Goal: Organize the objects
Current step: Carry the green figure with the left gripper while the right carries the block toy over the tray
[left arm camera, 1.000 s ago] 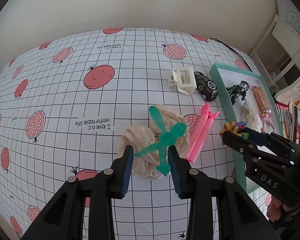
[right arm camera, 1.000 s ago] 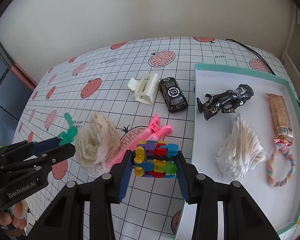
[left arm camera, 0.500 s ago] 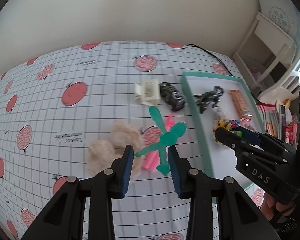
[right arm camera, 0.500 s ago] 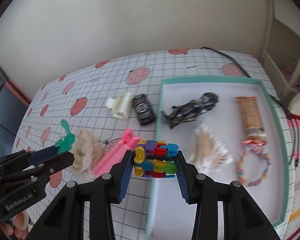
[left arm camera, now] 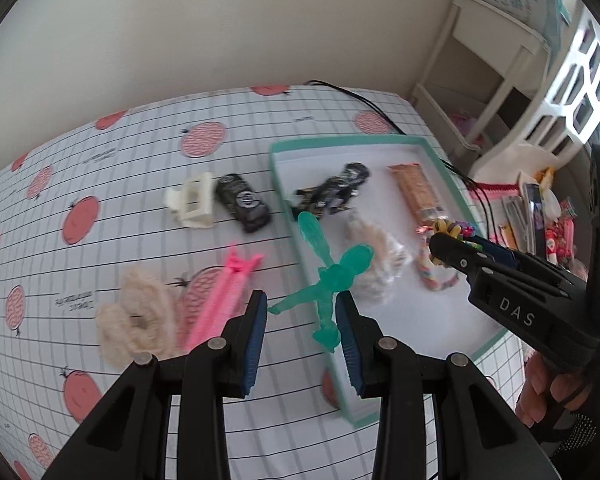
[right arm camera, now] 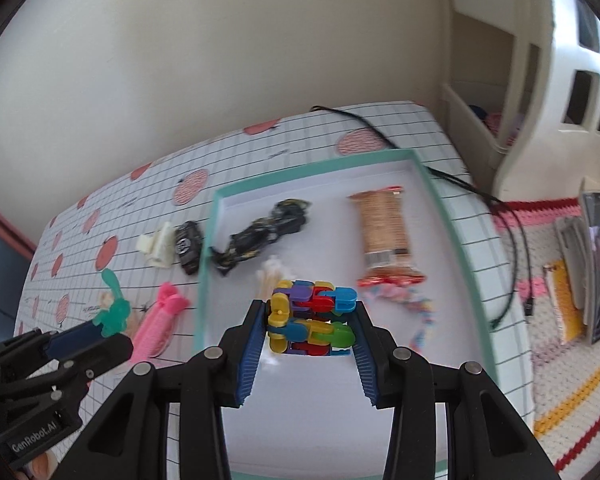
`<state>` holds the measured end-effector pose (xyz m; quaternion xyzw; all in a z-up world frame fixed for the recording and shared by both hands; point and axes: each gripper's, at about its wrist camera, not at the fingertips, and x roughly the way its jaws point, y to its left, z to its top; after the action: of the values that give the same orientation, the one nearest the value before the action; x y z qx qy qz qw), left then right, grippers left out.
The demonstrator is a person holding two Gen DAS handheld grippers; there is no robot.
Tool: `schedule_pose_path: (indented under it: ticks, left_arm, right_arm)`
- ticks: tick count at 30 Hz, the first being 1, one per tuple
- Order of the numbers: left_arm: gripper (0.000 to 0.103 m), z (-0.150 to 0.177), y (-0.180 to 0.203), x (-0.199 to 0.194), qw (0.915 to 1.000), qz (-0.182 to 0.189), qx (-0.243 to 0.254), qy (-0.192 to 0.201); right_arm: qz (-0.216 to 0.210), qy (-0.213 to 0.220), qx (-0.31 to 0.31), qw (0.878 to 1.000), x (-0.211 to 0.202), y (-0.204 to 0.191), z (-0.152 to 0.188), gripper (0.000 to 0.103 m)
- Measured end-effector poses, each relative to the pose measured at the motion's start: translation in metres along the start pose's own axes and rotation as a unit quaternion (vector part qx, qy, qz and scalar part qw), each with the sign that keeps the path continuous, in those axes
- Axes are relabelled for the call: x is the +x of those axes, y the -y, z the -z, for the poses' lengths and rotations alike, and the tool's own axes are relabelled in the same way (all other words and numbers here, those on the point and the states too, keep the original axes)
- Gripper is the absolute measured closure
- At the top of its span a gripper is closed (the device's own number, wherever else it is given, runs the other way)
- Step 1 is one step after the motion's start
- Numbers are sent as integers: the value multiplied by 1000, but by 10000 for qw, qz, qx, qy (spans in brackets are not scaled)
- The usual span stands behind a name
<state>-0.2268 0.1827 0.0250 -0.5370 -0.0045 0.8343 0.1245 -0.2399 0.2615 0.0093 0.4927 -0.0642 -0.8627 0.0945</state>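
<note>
Motion is what marks this moment: over the last second both grippers have swung rightward, from above the clutter on the worktop (left arm camera: 148, 152) toward the tray (right arm camera: 440, 200).

The right gripper (right arm camera: 311, 322) now hangs over the tray's bare white floor, jaws pinching a block toy (right arm camera: 312, 316) of many colours; a second ago that toy was above the gridded cloth, beside the pink clip (right arm camera: 160, 320). The left gripper (left arm camera: 302, 312) has followed, jaws pinching a green figure (left arm camera: 332, 276) by its body, and it now sits roughly over the tray's near left rim, where earlier it was above the lace scrunchie (left arm camera: 136, 320).

Already in the tray lie a dark figure (right arm camera: 260, 232), a wrapped snack (right arm camera: 384, 228), a bag of cotton buds (left arm camera: 374, 248) and a rope ring (left arm camera: 432, 276). Left on the cloth are the scrunchie, the pink clip, a cream clip (left arm camera: 192, 204) and a toy car (left arm camera: 242, 208).

By my reading, both carried things are close to being set down: the block toy looks ready to drop into open floor, the green figure needs a little more travel inward. Four things would then remain to fetch.
</note>
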Motion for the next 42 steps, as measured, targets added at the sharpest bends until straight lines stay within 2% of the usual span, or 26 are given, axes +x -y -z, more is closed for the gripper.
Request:
schedule_pose_path:
  ticks: [13, 27, 36, 42]
  left_arm:
    - [66, 0, 44, 30, 9986, 198, 364, -334]
    - [66, 17, 65, 78, 9915, 131, 743, -1058]
    - [66, 22, 68, 93, 9887, 88, 816, -1252]
    - [65, 23, 69, 92, 9889, 109, 821, -1236]
  right_arm:
    - [120, 36, 218, 9997, -4, 28, 1, 59]
    - [188, -523, 146, 9983, 31, 30, 14, 59]
    - [195, -671, 112, 9975, 44, 30, 16, 59]
    - [200, -690, 110, 9974, 44, 29, 18, 58]
